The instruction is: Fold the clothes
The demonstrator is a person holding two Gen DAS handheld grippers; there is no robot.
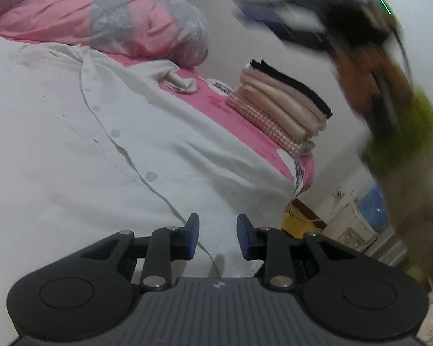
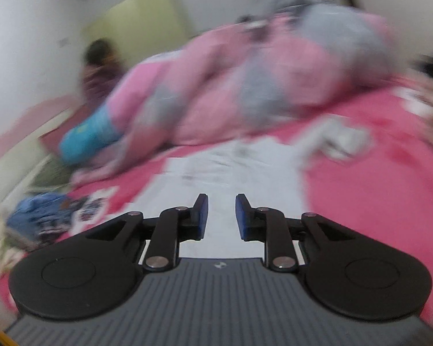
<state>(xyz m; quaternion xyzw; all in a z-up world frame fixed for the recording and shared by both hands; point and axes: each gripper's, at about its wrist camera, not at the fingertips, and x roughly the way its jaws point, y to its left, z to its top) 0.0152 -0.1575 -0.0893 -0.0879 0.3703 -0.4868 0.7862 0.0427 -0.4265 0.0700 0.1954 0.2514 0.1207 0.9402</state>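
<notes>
Left gripper (image 1: pixel 218 236): nearest the lens, jaws apart, nothing between them — hovering over the near hem of the shirt.
Right gripper (image 2: pixel 221 216): jaws apart too, empty, low over the shirt's white cloth; view smeared by motion, so little else there can be trusted.
Shirt (image 1: pixel 106 132): white, buttoned, spread flat and face up across the pink bed sheet (image 1: pixel 245 121), placket running from the gripper end toward the collar; one sleeve (image 1: pixel 179 79) bunched out to the side, near the stack.
Stack (image 1: pixel 285 109): folded clothes in beige, pink check and black, piled neatly beyond the shirt at the bed's edge.
Quilt (image 1: pixel 101 20): pink and grey, heaped past the shirt's collar end.
Other arm: blurred dark shape and green sleeve (image 1: pixel 404 132) to the far side of the stack, swinging through.
Done, by the look of it: several garments already lie folded in the stack.
Left, by the look of it: shirt lies open with no fold in it visible — sleeves and sides wanting turning in, then the length doubled; whether more clothes wait beyond the shirt cannot be told.
</notes>
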